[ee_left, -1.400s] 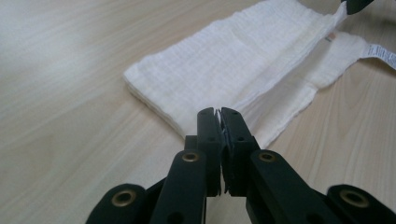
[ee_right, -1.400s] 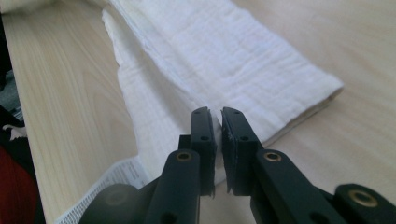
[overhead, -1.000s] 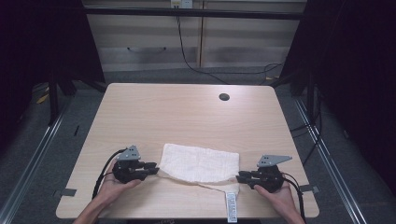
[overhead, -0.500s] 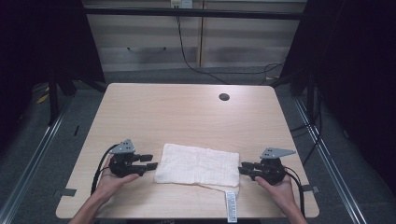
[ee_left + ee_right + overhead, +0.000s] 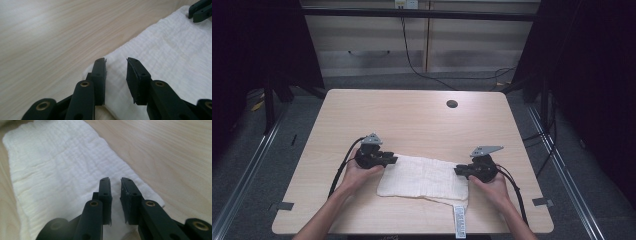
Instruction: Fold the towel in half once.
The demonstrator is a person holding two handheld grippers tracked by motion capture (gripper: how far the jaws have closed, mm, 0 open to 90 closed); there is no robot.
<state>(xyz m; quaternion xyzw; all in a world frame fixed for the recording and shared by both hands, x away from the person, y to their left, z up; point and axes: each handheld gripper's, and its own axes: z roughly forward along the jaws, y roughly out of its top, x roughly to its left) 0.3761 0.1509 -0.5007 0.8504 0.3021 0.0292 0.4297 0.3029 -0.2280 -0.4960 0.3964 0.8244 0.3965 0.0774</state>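
A white, folded cloth (image 5: 422, 177) lies flat near the front edge of the table (image 5: 412, 120). At its far left corner is my left gripper (image 5: 394, 160), low over the cloth. In the left gripper view the jaws (image 5: 116, 62) have just been closing, but a gap still shows, with the cloth (image 5: 170, 50) beneath them and not pinched. My right gripper (image 5: 458, 170) is at the cloth's right end. Its jaws (image 5: 115, 181) have also just been closing and stand a narrow slit apart over the cloth's edge (image 5: 62, 165), with nothing gripped.
A white label strip (image 5: 459, 222) hangs from the cloth's front right corner over the table edge. A dark round hole (image 5: 452, 104) sits near the table's far side. The right gripper's tips (image 5: 200, 10) appear at the top right of the left gripper view.
Both hands have moved inward and away from me, from beside the cloth's ends onto its far corners. The cloth itself has hardly shifted.
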